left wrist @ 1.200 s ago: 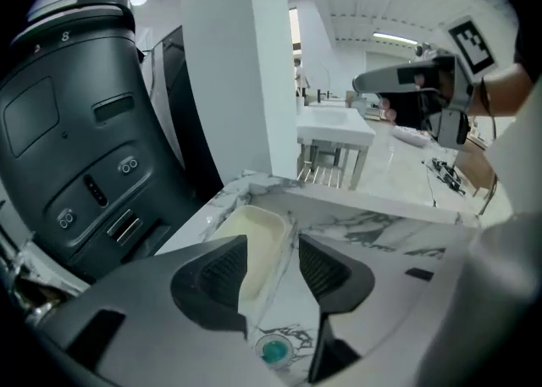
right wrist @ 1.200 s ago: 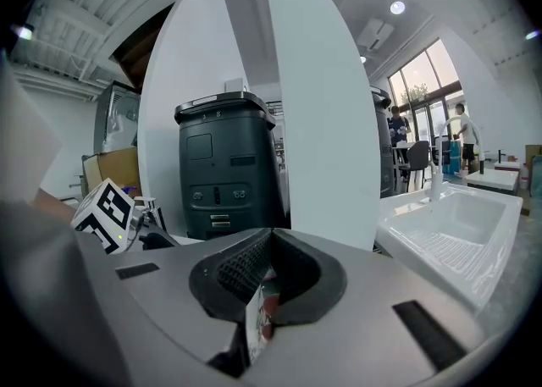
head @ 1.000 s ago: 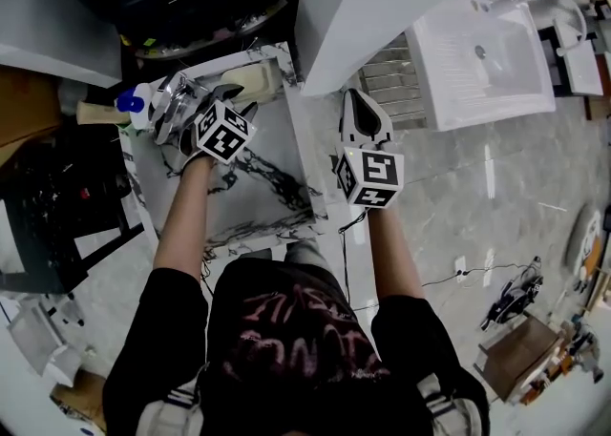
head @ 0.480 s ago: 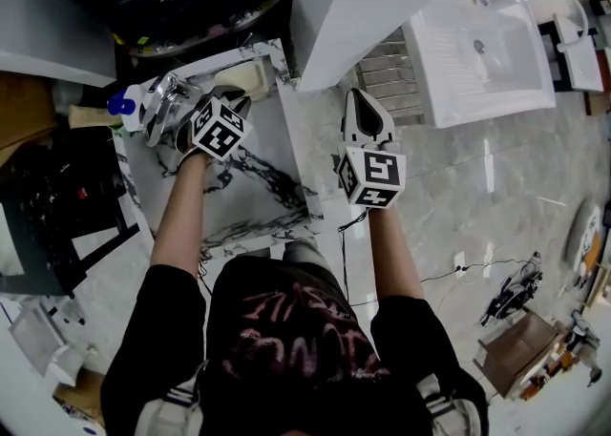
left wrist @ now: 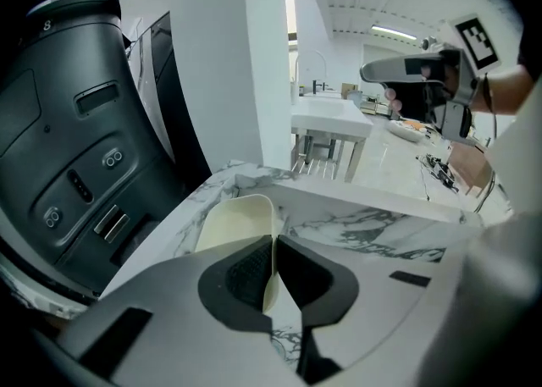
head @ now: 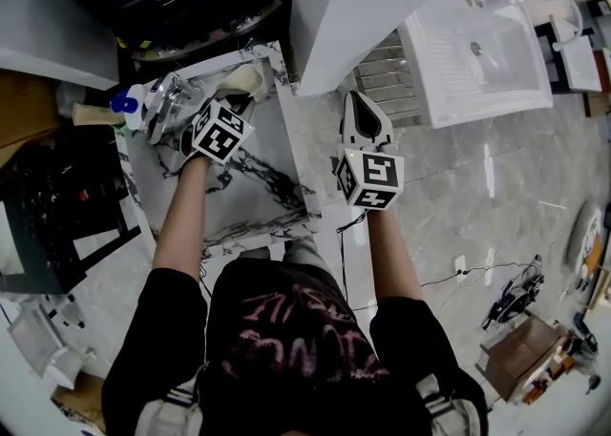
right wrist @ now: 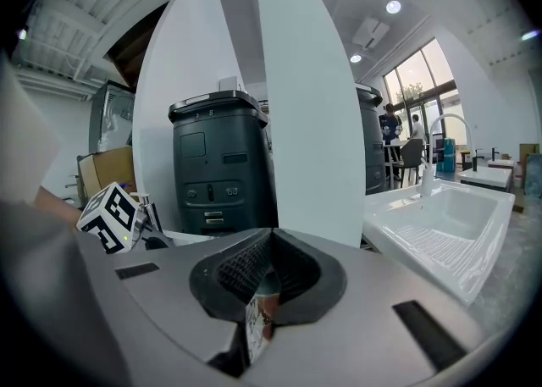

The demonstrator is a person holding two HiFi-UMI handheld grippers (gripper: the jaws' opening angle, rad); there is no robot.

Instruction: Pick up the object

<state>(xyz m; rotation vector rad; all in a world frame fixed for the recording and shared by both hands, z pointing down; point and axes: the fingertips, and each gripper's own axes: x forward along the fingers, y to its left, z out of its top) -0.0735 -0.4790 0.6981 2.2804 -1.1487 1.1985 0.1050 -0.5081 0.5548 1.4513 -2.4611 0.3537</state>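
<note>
- At 11 o'clock, on marble table (head: 258, 191): left gripper (left wrist: 273, 268), jaws just closing, pinches cream dish (left wrist: 229, 224) by its rim.
- Right gripper (right wrist: 269, 279): clamps small labelled item (right wrist: 252, 326).
- Risk: thin edge hold; cream dish may pivot or slip on lifting.

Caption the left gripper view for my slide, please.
Left gripper, jaws just closing, pinches the rim of a cream dish on the marble table.
</note>
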